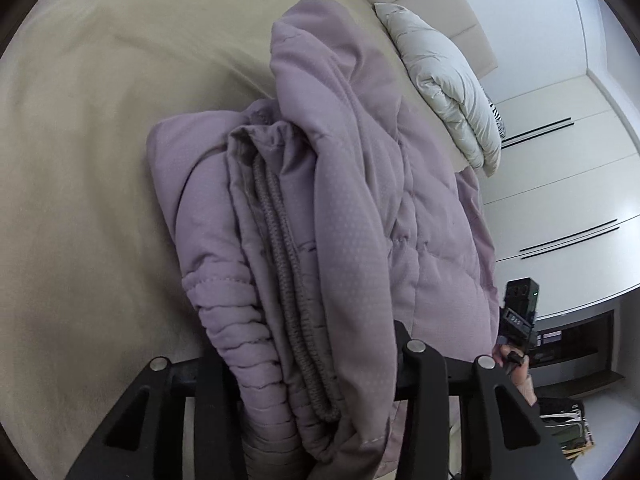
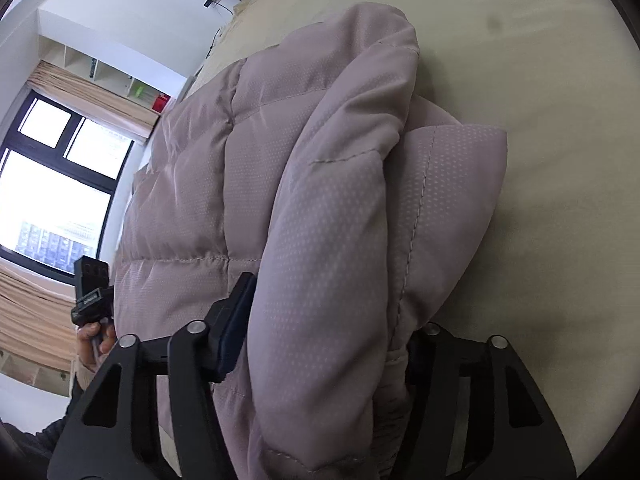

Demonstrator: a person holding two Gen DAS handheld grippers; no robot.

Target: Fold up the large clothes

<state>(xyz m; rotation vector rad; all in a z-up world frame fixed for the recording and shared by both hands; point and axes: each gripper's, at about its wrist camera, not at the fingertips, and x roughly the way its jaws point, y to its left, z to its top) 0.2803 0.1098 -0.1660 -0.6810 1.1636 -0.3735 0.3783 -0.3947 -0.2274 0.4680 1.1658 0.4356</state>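
Note:
A lilac quilted puffer jacket lies bunched on a beige bed. In the left wrist view my left gripper is shut on a thick bundle of it: a gathered cuff and a ribbed brown hem fill the gap between the black fingers. In the right wrist view the jacket spreads to the left, and a folded sleeve rises between the jaws of my right gripper. Its left pad presses into the fabric; the right finger is mostly hidden behind the fold. Each gripper shows at the other view's edge.
A white folded padded item lies at the bed's far side by a cushioned headboard. White wardrobe doors stand to the right. A window with beige curtains and open shelves is left of the bed. A hand holds the other gripper.

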